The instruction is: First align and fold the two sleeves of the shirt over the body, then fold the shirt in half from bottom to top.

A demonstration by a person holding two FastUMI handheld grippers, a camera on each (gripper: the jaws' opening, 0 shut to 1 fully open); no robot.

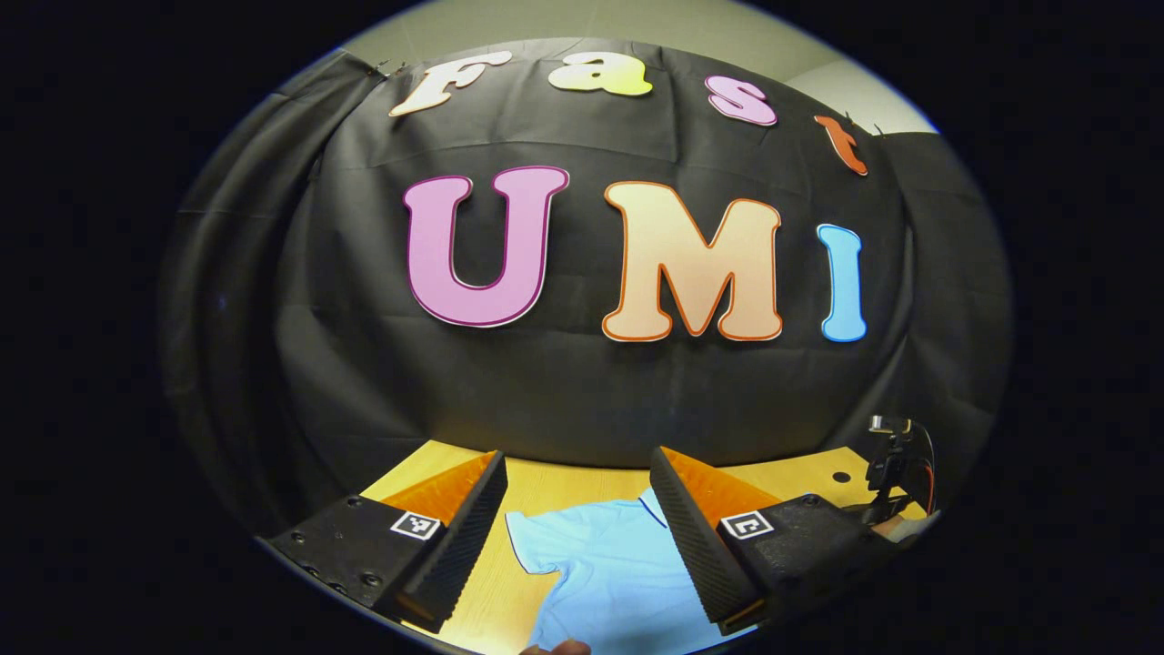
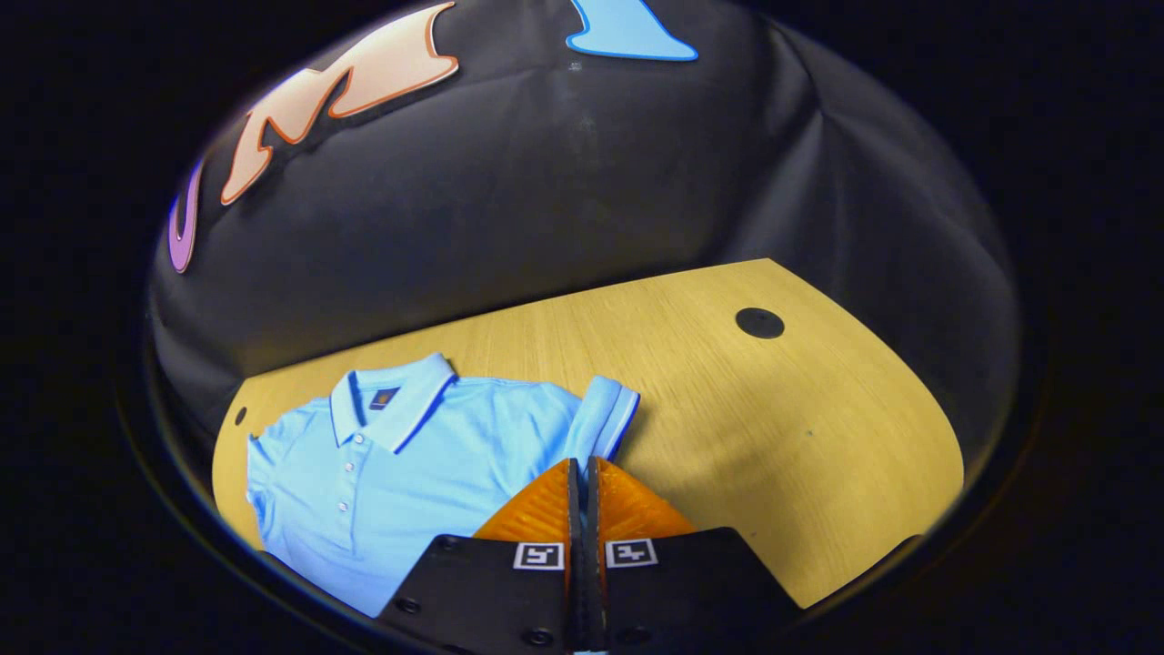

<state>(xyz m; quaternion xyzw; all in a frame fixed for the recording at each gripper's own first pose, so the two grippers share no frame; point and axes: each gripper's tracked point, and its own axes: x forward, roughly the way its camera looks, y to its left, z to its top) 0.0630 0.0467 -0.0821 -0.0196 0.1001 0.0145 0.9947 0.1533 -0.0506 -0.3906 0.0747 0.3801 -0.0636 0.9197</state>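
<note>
The left gripper (image 1: 577, 496) has two wedge-shaped fingers with ribbed inner faces, each fixed to a black block carrying a small square black-and-white marker and round screw heads. The right gripper (image 2: 582, 473) is built alike: textured wedges, black mounting blocks with screws, and a square marker on each block.

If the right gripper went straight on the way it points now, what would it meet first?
Most likely the shirt's sleeve, which lies just past the closed right gripper; beyond it is bare table. Depth is hard to judge.
</note>
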